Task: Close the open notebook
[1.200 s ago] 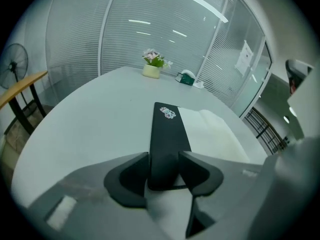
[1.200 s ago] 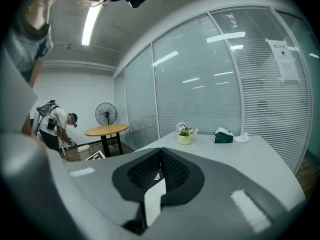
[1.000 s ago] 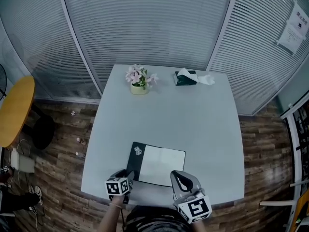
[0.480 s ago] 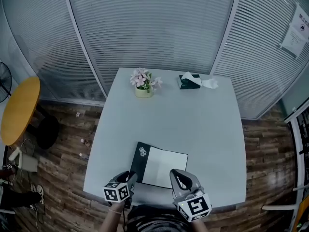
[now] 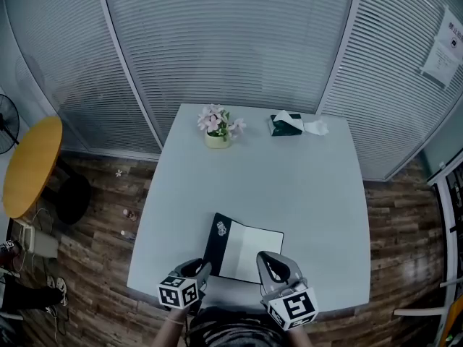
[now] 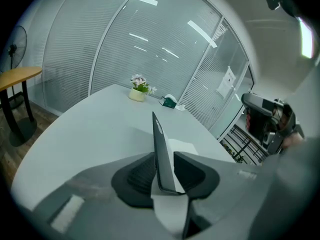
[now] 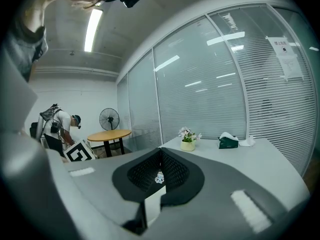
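The notebook [image 5: 249, 248] lies open near the front edge of the pale table [image 5: 289, 186], its white page up. Its dark left cover [image 5: 217, 238] is raised off the table. In the left gripper view this cover [image 6: 161, 144] stands on edge between the jaws of my left gripper [image 6: 165, 171], which are closing and pinch its near edge. The white page [image 6: 184, 147] lies just right of it. My right gripper [image 5: 272, 267] hovers over the page's near edge; in the right gripper view its pads [image 7: 175, 171] meet, with nothing held.
A pot of pink flowers [image 5: 217, 130] and a green tissue box [image 5: 288, 124] stand at the table's far edge. A round yellow table [image 5: 29, 166] and a fan [image 5: 6, 118] are off to the left. A person [image 7: 55, 124] stands by that table.
The left gripper has risen and its jaws have narrowed onto the dark cover. The cover went from flat on the table to standing on edge. The right gripper stayed put.
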Available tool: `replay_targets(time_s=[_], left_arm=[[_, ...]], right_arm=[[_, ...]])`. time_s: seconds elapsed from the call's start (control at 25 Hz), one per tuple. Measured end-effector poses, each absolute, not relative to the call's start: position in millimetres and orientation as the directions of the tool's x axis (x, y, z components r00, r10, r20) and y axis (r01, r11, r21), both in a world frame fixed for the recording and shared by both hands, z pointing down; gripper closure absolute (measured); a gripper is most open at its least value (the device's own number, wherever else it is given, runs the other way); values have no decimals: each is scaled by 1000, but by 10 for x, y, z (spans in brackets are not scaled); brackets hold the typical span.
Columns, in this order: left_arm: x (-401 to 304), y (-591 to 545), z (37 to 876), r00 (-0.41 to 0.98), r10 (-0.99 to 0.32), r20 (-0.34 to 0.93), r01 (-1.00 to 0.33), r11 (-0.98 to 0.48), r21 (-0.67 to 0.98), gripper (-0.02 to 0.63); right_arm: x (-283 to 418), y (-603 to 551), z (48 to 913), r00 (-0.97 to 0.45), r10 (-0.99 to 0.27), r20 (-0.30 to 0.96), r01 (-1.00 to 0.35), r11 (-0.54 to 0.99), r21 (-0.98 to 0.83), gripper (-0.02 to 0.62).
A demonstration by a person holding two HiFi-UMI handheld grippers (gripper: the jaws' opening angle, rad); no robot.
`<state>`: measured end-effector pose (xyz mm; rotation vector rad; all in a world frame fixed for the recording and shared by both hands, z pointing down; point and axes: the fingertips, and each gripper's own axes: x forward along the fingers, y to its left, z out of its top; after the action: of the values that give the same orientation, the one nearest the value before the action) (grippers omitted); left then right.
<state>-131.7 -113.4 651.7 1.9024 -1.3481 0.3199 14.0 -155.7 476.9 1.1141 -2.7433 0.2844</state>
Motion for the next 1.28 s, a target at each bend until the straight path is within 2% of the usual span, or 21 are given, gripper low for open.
replay_targets(time_s=[0.28, 0.44, 1.28], left_arm=[[-1071, -1165, 6467, 453, -678, 579, -872, -200, 447, 501], [-917, -1180, 6429, 470, -676, 567, -865, -224, 450, 560], [-271, -1177, 6277, 571, -608, 552, -818, -368, 441, 566]], right_arm=[[146, -1560, 4754, -703, -677, 218, -707, 698, -114, 594], [189, -1558, 4747, -696, -684, 218, -714, 691, -114, 594], [534, -1516, 4792, -653, -724, 225, -756, 644, -122, 594]])
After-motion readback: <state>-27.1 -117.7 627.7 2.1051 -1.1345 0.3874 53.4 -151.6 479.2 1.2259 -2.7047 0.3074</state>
